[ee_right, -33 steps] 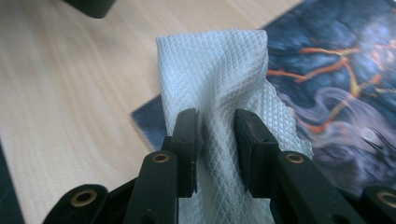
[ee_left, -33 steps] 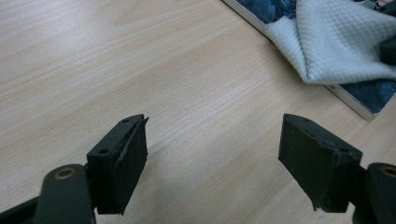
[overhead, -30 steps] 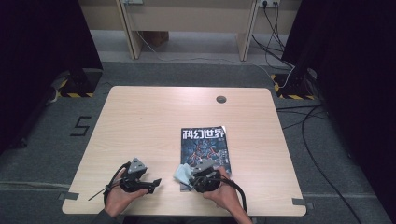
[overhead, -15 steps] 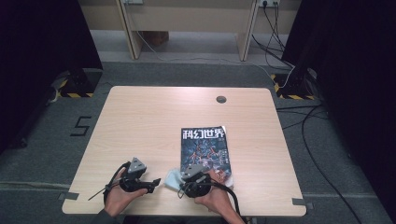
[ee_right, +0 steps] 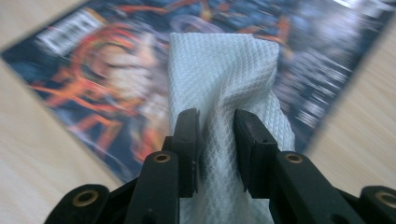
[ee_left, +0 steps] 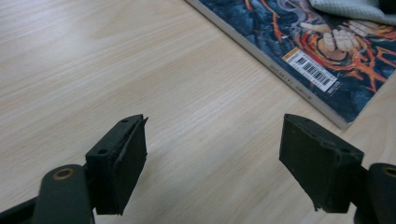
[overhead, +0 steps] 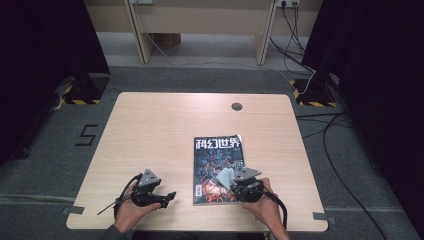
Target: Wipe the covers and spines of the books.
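While the right claw (ee_right: 217,140) is clamped on a bunched white waffle-weave cloth (ee_right: 224,79) over the lower part of the magazine (overhead: 216,170), the step in hand looks to be wiping the cover, and doing it well is mostly a matter of pressure and direction. I would keep the cloth's free fold flat on the glossy cover and stroke along the magazine rather than across its edge, so the cover does not catch and lift. The magazine lies loose on the desk (overhead: 165,125), near the person's side and right of centre — a hard push could slide it. The left claw (ee_left: 212,154), its jaws wide apart with nothing between them, sits above bare wood just beside the magazine's near corner; resting it on that corner would pin the magazine if needed.

The right gripper view shows what the high view cannot: the cloth's weave and how it is pinched into a ridge between the pads. The left gripper view gives the barcode (ee_left: 310,70) and the magazine's spine edge. The high view alone shows the whole layout — both hands at the near edge, and the cover title at the far end.
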`<action>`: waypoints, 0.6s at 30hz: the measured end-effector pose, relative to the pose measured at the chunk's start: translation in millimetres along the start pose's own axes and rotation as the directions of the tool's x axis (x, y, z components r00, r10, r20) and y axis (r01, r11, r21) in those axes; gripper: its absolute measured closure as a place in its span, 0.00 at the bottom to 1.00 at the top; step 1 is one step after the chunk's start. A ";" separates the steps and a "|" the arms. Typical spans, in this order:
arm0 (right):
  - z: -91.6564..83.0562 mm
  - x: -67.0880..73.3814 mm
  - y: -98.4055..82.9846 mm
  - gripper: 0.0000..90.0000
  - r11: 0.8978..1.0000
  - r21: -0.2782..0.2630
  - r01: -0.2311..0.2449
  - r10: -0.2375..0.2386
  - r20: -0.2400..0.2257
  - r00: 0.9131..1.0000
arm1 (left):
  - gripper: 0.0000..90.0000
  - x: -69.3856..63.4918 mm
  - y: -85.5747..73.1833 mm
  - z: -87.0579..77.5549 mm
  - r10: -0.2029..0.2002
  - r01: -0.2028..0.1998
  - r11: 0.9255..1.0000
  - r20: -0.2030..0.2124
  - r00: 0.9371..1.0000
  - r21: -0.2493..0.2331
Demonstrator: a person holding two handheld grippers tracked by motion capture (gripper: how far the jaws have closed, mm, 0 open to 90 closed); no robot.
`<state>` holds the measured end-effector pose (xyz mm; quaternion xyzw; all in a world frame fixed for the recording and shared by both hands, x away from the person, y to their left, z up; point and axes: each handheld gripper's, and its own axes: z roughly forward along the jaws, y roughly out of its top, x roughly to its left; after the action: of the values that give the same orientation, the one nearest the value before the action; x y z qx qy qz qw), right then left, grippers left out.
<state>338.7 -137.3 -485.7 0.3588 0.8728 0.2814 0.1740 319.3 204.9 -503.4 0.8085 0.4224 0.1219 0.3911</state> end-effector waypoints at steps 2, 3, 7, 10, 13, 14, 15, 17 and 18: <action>-3.6 -6.9 -5.5 0.79 1.000 -0.001 -0.028 0.028 0.010 1.000 | 0.25 -7.3 0.8 2.2 0.011 -0.011 1.000 0.026 1.000 -0.004; -4.4 -7.8 -7.4 0.79 0.999 -0.005 -0.040 0.040 0.002 0.999 | 0.25 -11.1 1.2 4.0 0.016 -0.015 1.000 0.034 0.999 -0.007; -3.7 -2.2 -6.6 0.80 1.000 -0.002 -0.025 0.025 -0.008 1.000 | 0.24 -25.0 5.8 15.1 0.021 -0.020 1.000 0.058 0.998 -0.018; -2.3 4.0 -5.5 0.80 1.000 -0.007 -0.013 0.013 -0.023 1.000 | 0.24 -34.4 10.9 26.3 0.029 -0.028 0.999 0.054 0.998 -0.024; -2.9 5.5 -6.5 0.80 1.000 -0.010 -0.014 0.014 -0.030 0.999 | 0.24 -41.8 15.1 34.3 0.051 -0.050 0.999 0.057 0.997 -0.017; -2.7 4.2 -6.8 0.79 1.000 -0.009 -0.018 0.018 -0.037 0.999 | 0.24 -43.6 15.7 36.4 0.057 -0.057 0.998 0.059 0.997 -0.013; -2.3 2.3 -6.8 0.79 1.000 -0.010 -0.020 0.019 -0.044 0.999 | 0.24 -45.0 15.6 37.6 0.066 -0.065 0.998 0.056 0.996 -0.008; -1.6 -0.7 -7.0 0.79 0.999 -0.015 -0.032 0.031 -0.049 0.998 | 0.24 -47.2 13.8 39.3 0.095 -0.096 0.995 0.042 0.995 0.009; -1.1 -1.6 -6.6 0.79 0.999 -0.014 -0.033 0.032 -0.049 0.998 | 0.23 -47.2 13.4 39.8 0.096 -0.096 0.995 0.045 0.994 0.006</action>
<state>335.7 -142.8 -488.7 0.3647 0.8687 0.2995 0.1505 319.3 142.6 -513.7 0.8321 0.3748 0.1207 0.3907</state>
